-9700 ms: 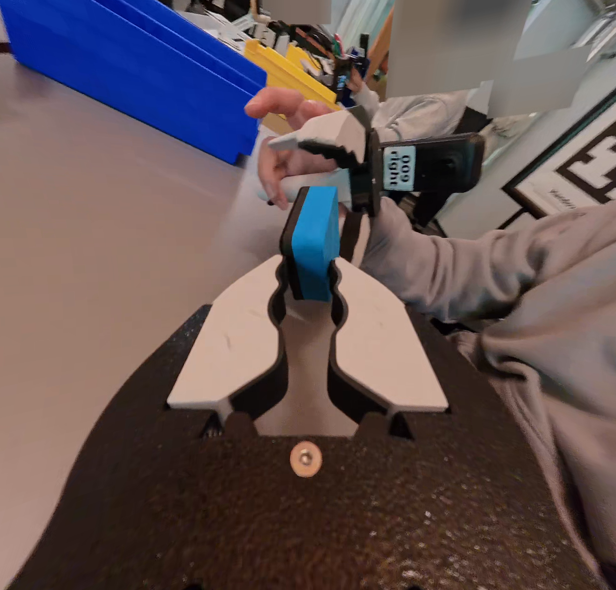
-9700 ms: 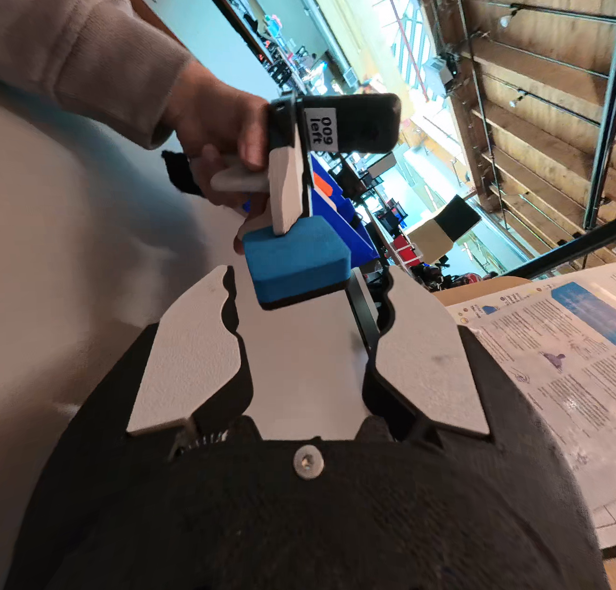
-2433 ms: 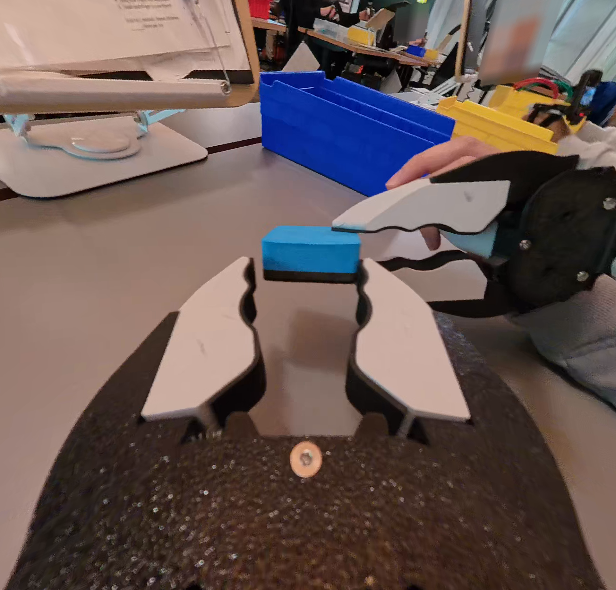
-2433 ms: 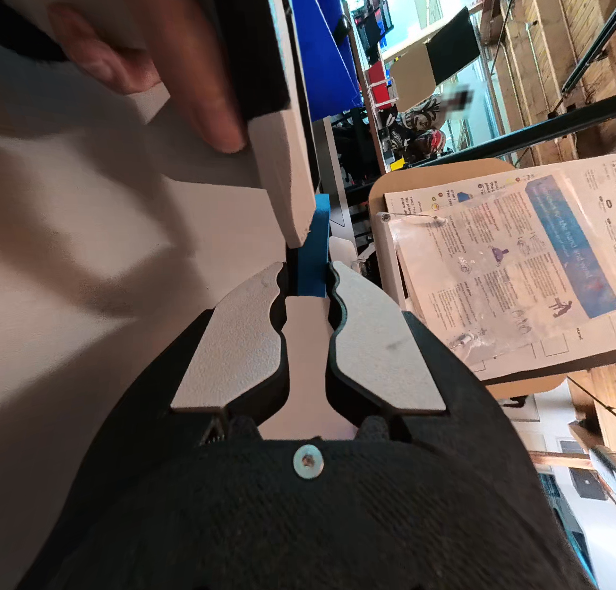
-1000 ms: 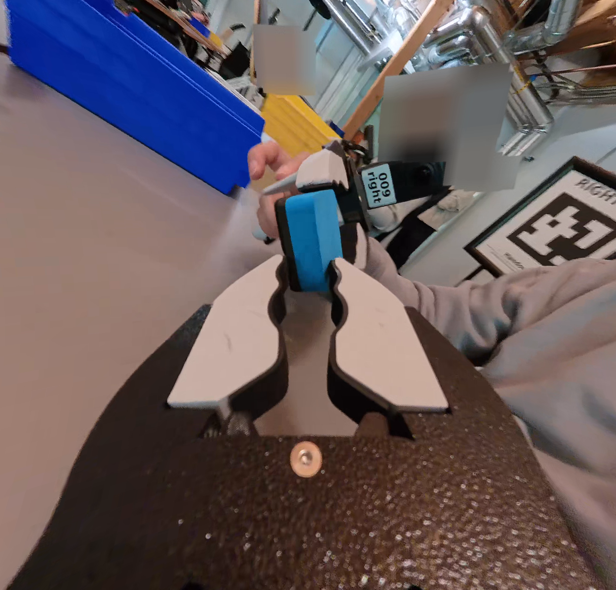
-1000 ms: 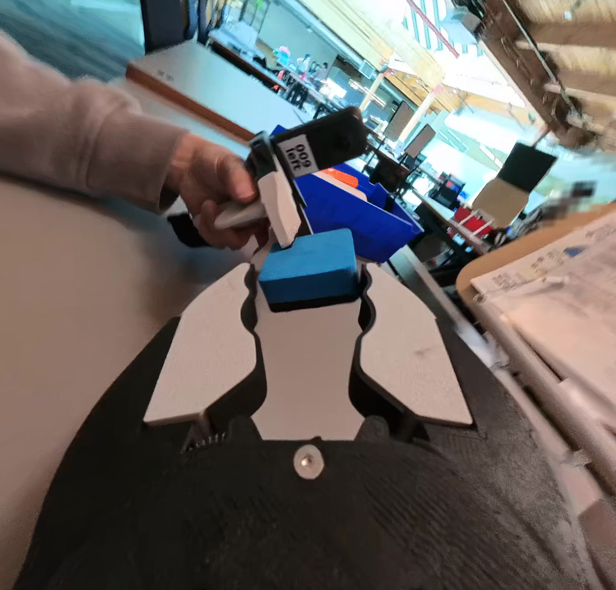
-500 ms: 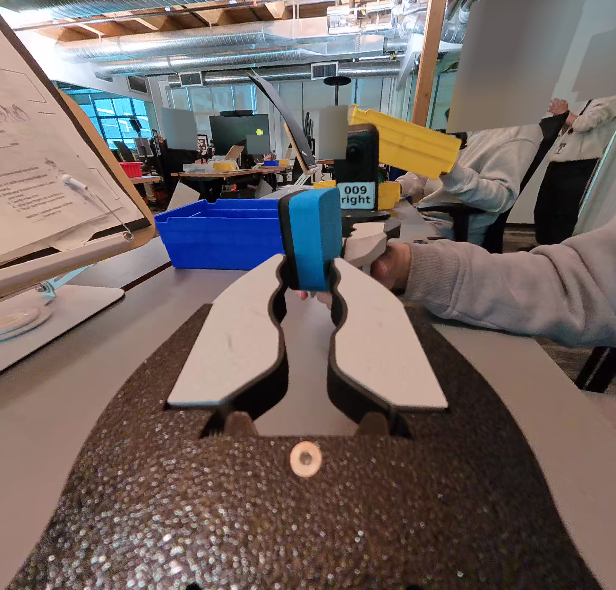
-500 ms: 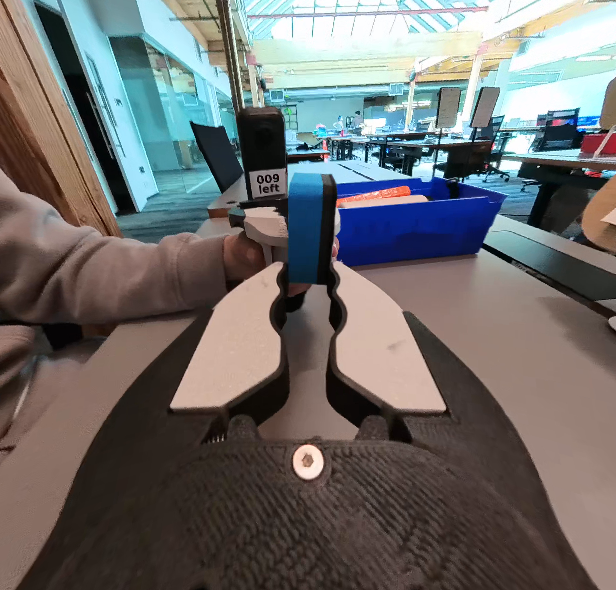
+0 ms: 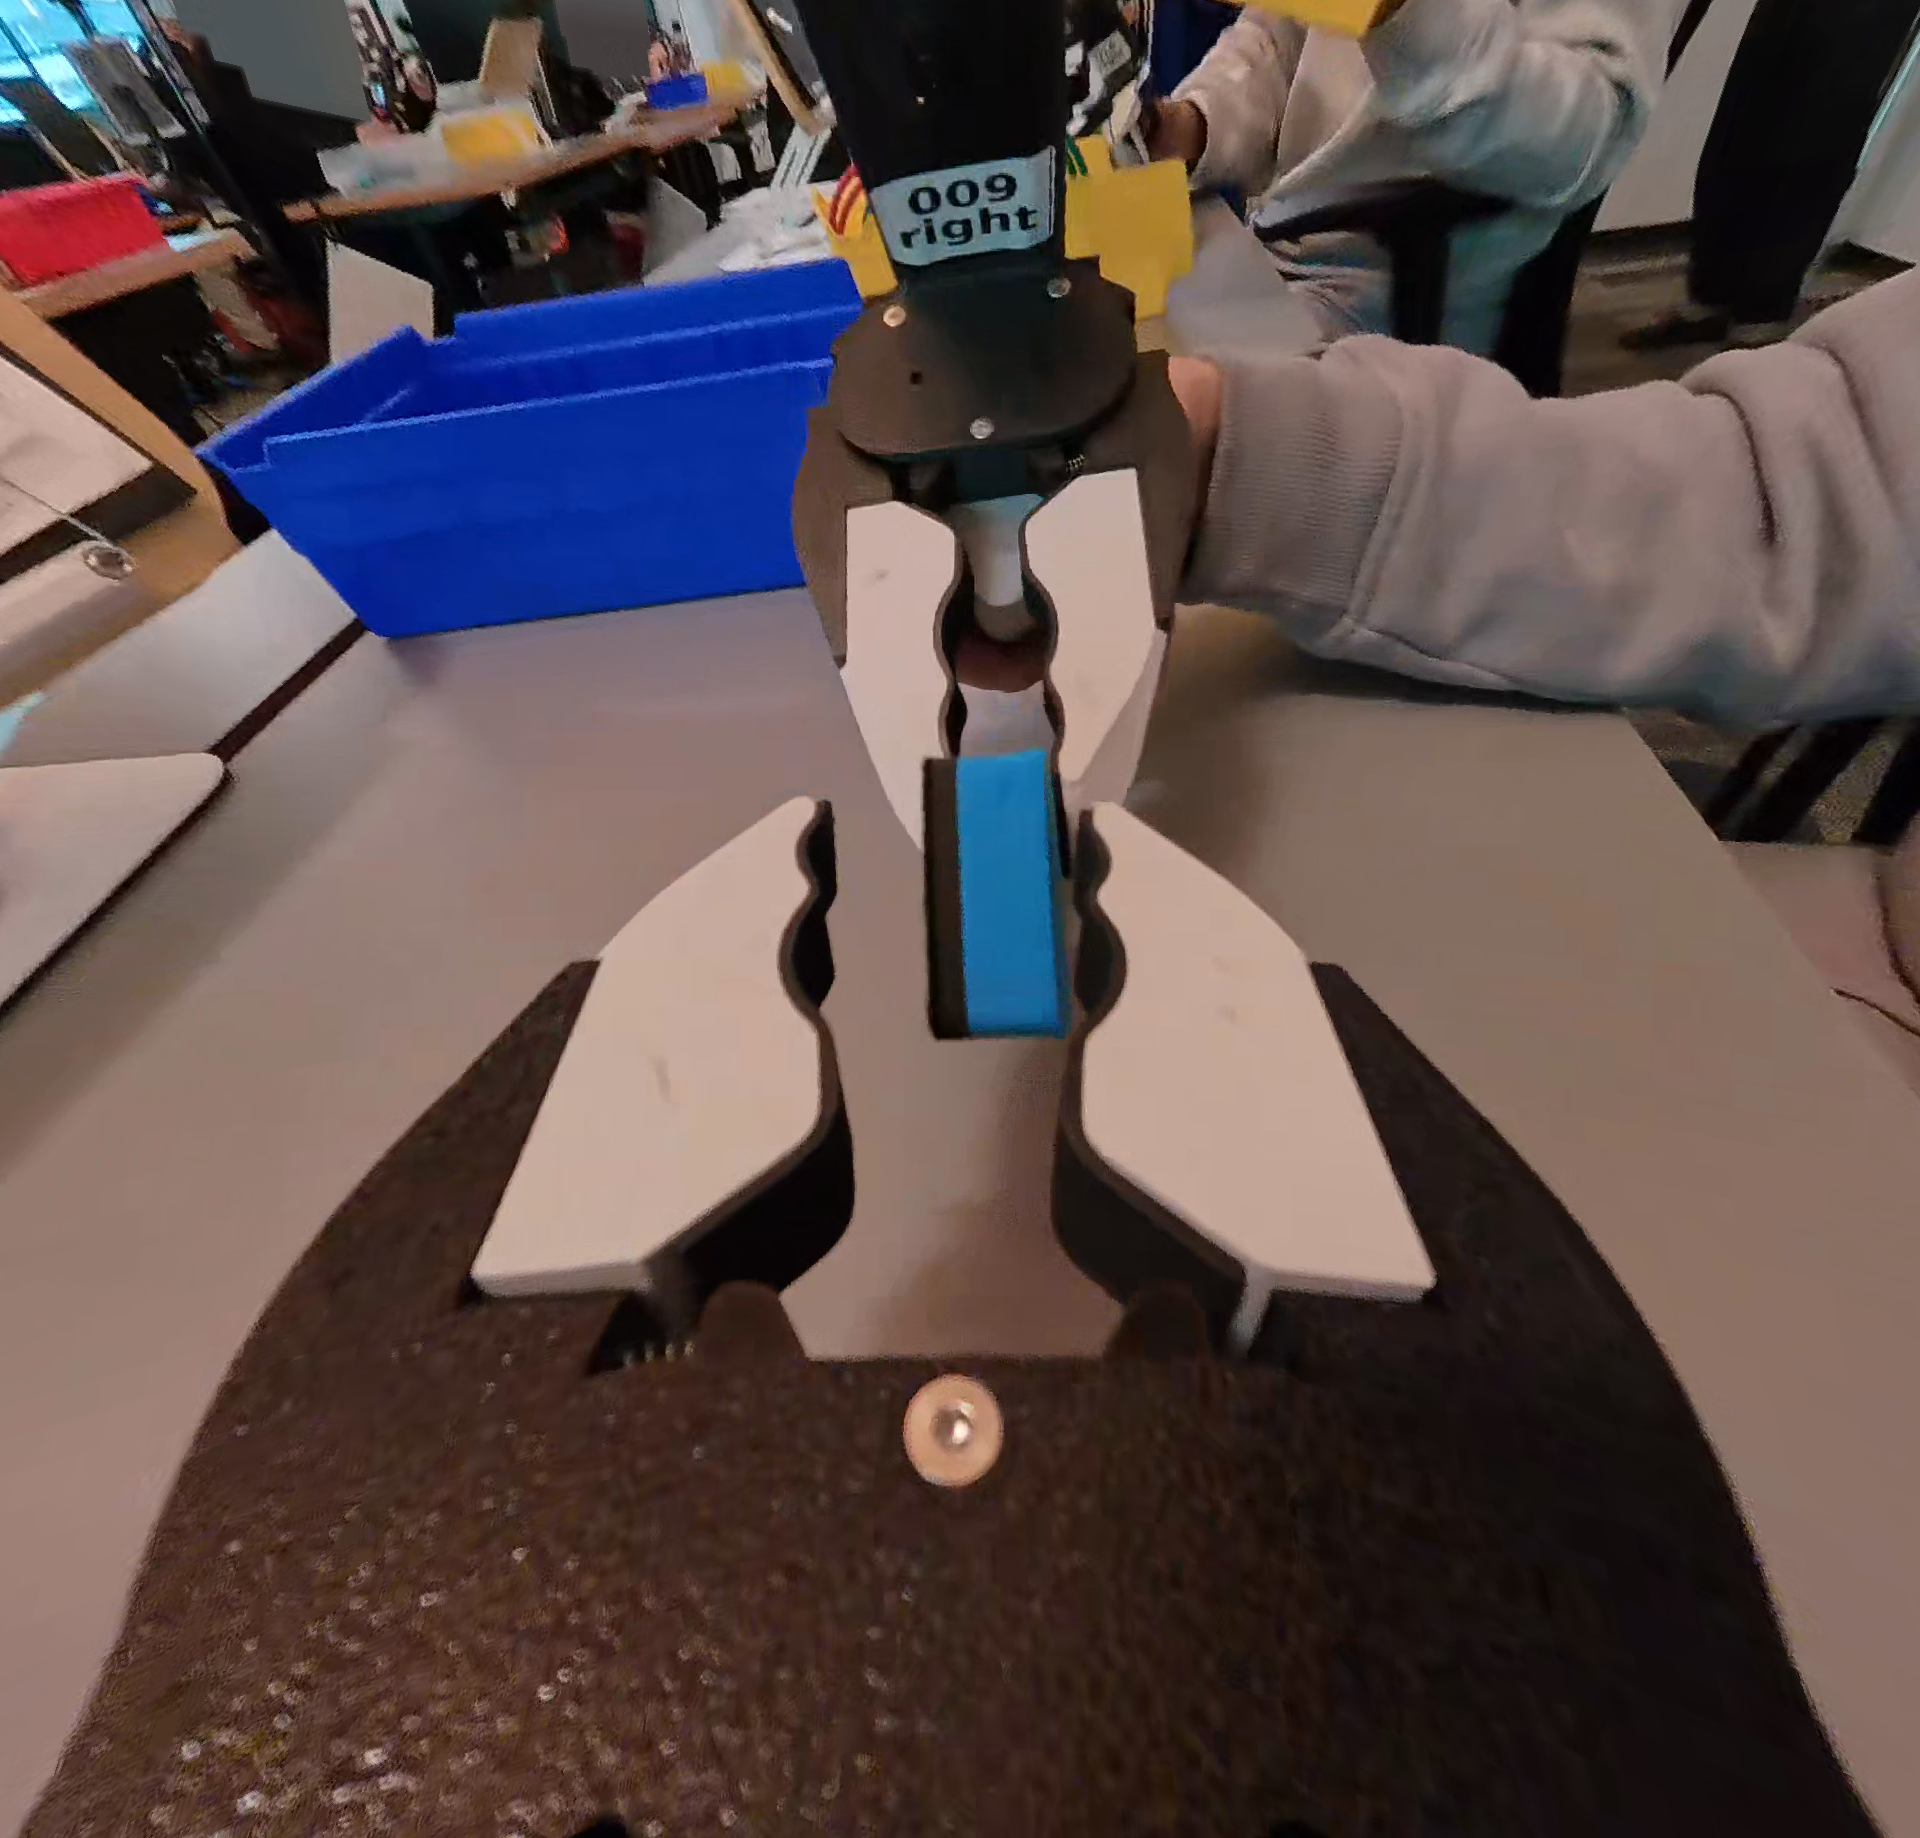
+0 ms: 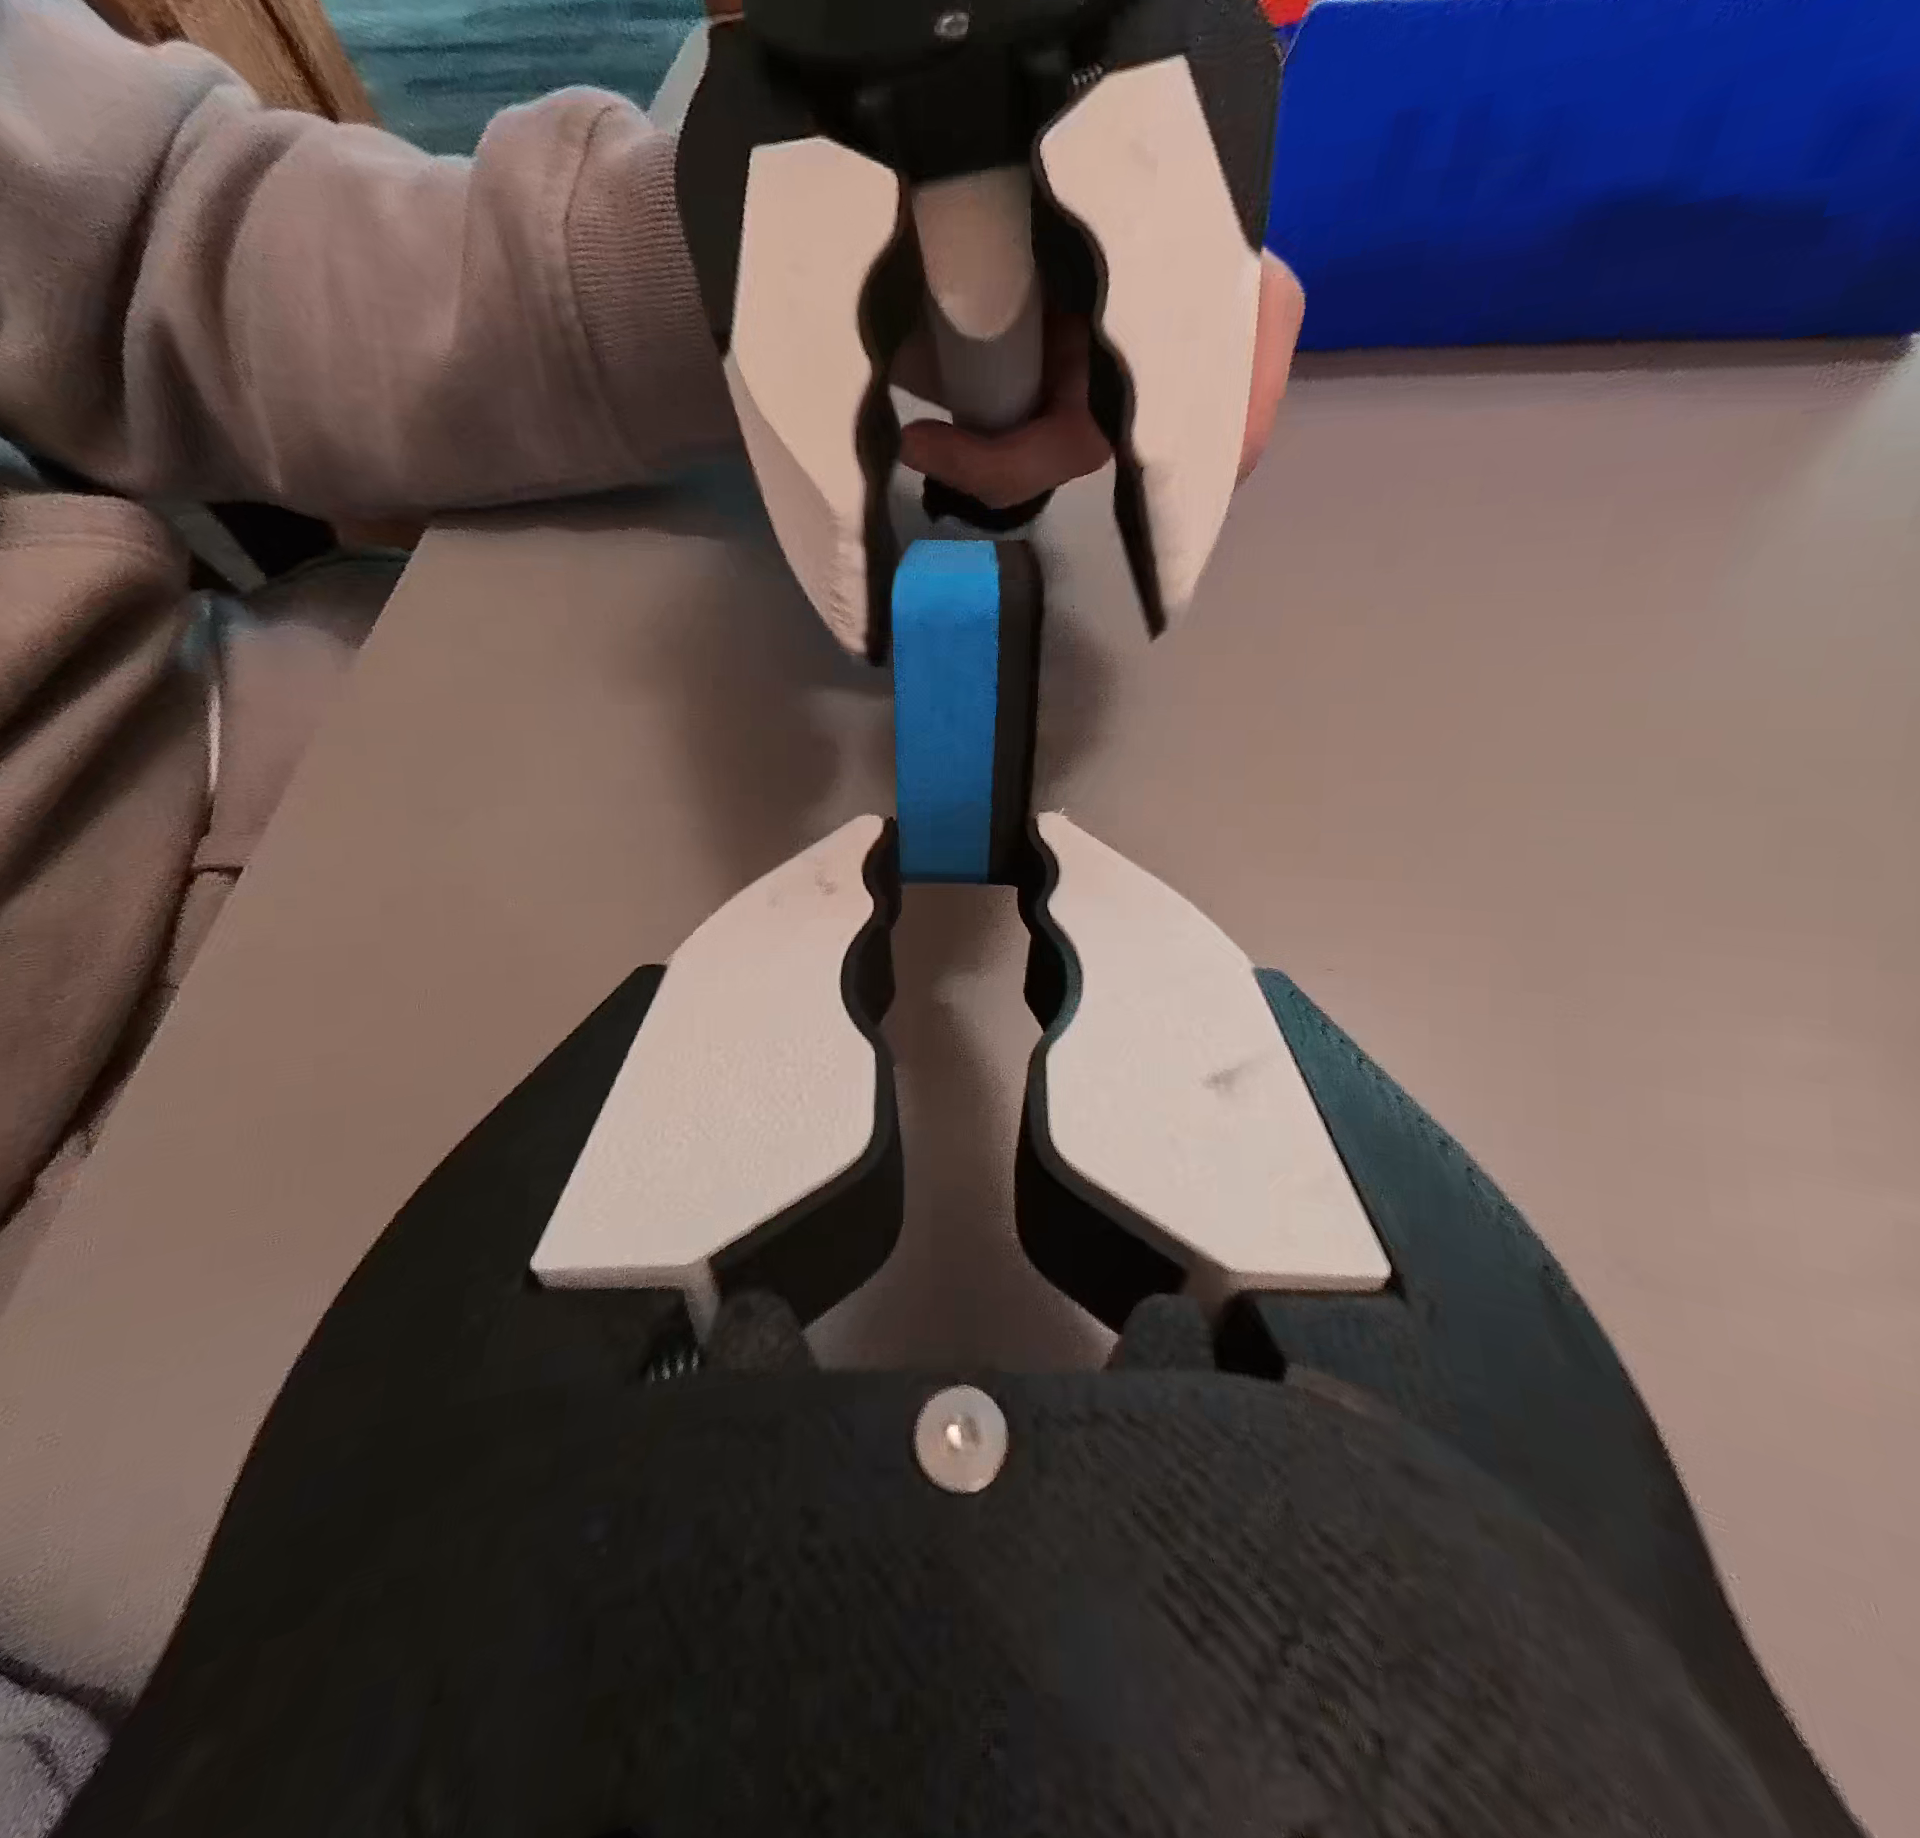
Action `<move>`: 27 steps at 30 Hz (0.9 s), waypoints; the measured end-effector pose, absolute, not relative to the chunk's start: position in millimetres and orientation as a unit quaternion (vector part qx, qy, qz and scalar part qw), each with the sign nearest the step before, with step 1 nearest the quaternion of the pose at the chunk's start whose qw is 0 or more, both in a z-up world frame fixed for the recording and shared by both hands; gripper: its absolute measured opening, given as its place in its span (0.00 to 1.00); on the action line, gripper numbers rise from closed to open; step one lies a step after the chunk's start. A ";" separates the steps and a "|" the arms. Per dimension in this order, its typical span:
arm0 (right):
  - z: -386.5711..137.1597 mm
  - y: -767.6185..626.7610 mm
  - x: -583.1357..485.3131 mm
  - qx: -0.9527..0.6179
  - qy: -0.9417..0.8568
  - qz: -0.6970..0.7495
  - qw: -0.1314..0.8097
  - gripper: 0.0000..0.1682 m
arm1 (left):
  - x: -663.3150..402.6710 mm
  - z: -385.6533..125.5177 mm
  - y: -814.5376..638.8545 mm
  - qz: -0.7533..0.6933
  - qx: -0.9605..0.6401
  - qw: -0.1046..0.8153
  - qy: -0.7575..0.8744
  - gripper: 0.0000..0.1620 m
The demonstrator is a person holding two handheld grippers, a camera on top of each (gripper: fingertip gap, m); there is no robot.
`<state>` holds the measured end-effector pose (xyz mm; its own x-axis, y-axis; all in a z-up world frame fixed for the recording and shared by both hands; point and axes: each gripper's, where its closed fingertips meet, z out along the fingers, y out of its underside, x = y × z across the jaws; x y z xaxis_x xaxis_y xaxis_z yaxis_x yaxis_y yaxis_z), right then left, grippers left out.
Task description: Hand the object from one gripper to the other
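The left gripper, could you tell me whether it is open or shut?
Open: the left gripper has fingers spread wider than the blue eraser, with a gap on one side.

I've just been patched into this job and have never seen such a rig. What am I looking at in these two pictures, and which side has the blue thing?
There is no robot arm here. A person holds a two-finger gripper in each hand, and each gripper carries a camera looking forward along its own white fingers. So the big fingers at the bottom of each picture belong to that view's gripper, and the gripper facing them is the other one.

In the right wrist view, the right gripper is shut on one end of a blue-and-black foam block, held on edge above the grey table. In the left wrist view, the left gripper is open, its fingers on either side of the block's other end without clamping it. A blue bin sits on the table behind.
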<state>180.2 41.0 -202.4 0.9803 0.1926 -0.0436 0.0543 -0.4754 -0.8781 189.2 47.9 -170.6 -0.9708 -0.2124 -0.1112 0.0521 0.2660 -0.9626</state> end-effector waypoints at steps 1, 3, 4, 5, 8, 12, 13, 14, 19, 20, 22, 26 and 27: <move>-203.5 42.9 180.2 -0.857 -0.070 0.068 0.506 0.13 | 187.8 -173.1 46.2 -0.598 -0.051 0.102 0.793 0.21; -204.5 43.5 185.5 -0.857 -0.060 0.058 0.508 0.13 | 189.1 -175.4 45.0 -0.592 -0.062 0.092 0.798 0.14; -202.3 43.4 190.7 -0.853 -0.050 0.048 0.518 0.13 | 192.8 -175.5 46.0 -0.589 -0.076 0.091 0.800 0.14; -197.5 44.2 194.9 -0.843 -0.039 0.045 0.535 0.13 | 196.6 -172.6 47.2 -0.594 -0.090 0.091 0.794 0.13; -171.0 48.7 210.6 -0.786 0.007 0.030 0.617 0.15 | 208.8 -149.1 54.1 -0.654 -0.134 0.099 0.738 0.13; -149.6 57.6 223.9 -0.717 0.065 0.030 0.693 0.25 | 221.6 -104.8 72.8 -0.783 -0.179 0.095 0.588 0.13; -145.8 61.7 220.5 -0.704 0.068 0.047 0.706 0.27 | 222.6 -97.5 77.3 -0.806 -0.184 0.091 0.555 0.13; -141.8 65.8 217.4 -0.691 0.073 0.063 0.717 0.29 | 223.6 -92.8 81.2 -0.822 -0.187 0.092 0.530 0.13; -126.7 74.4 211.9 -0.639 0.089 0.091 0.759 0.23 | 216.6 -87.9 79.2 -0.840 -0.159 0.091 0.510 0.13; -126.5 73.7 210.5 -0.636 0.082 0.096 0.761 0.16 | 214.2 -87.6 77.0 -0.842 -0.153 0.087 0.511 0.13; -126.0 72.4 207.5 -0.635 0.069 0.105 0.762 0.13 | 213.6 -87.6 75.1 -0.842 -0.153 0.087 0.510 0.13; -132.8 66.5 207.8 -0.681 0.040 0.080 0.726 0.13 | 211.2 -95.1 71.8 -0.820 -0.142 0.082 0.548 0.14; -137.1 63.2 210.6 -0.700 0.036 0.063 0.711 0.13 | 211.9 -99.4 70.6 -0.806 -0.142 0.090 0.568 0.14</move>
